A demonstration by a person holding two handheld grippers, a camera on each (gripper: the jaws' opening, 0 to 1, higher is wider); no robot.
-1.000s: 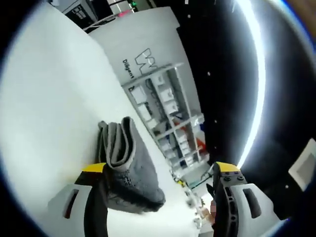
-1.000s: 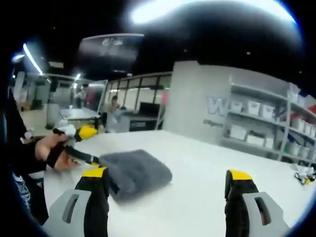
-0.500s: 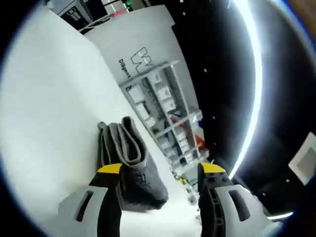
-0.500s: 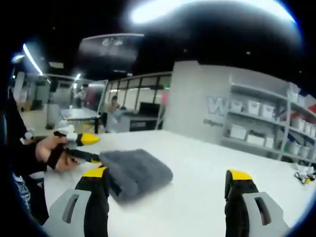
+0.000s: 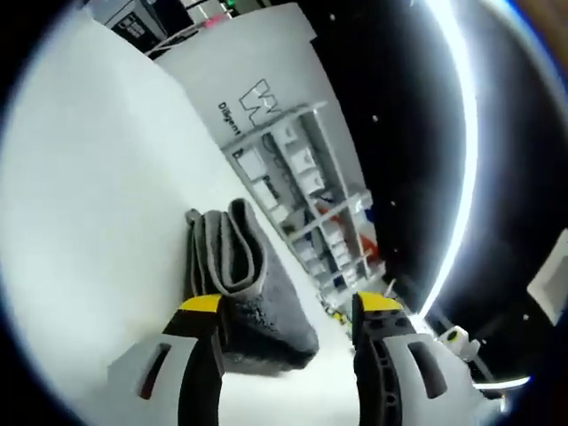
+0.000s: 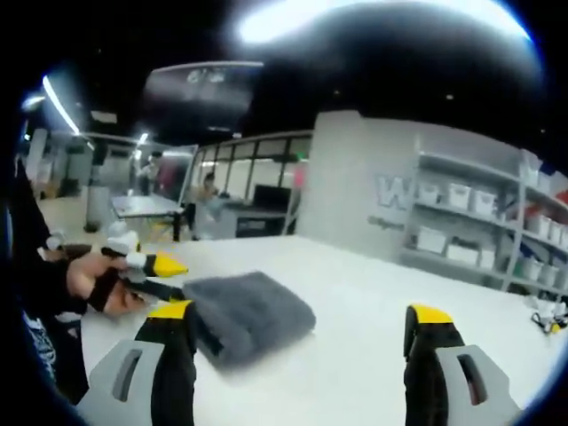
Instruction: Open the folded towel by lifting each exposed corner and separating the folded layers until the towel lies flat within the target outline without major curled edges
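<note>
Wide white desk; the grey, thick-pile folded towel lies on it near the edge on my side, still a compact stack of layers. No target outline can be made out on the surface.

Left gripper view: my left tool has its jaws spread with the towel's near end between the yellow tips, neither tip visibly pinching cloth. The folded edges face up and away along the stack.

Right gripper view: my right tool is also wide apart, empty, hovering low over the desk with the towel just beside its left jaw. A hand holds the left tool at the towel's far side.

Step in hand, as I judge it: approach for the first corner pick, unfolding not begun. Next move calls for closing the left tool on the top layer only, then lifting it clear.
</note>
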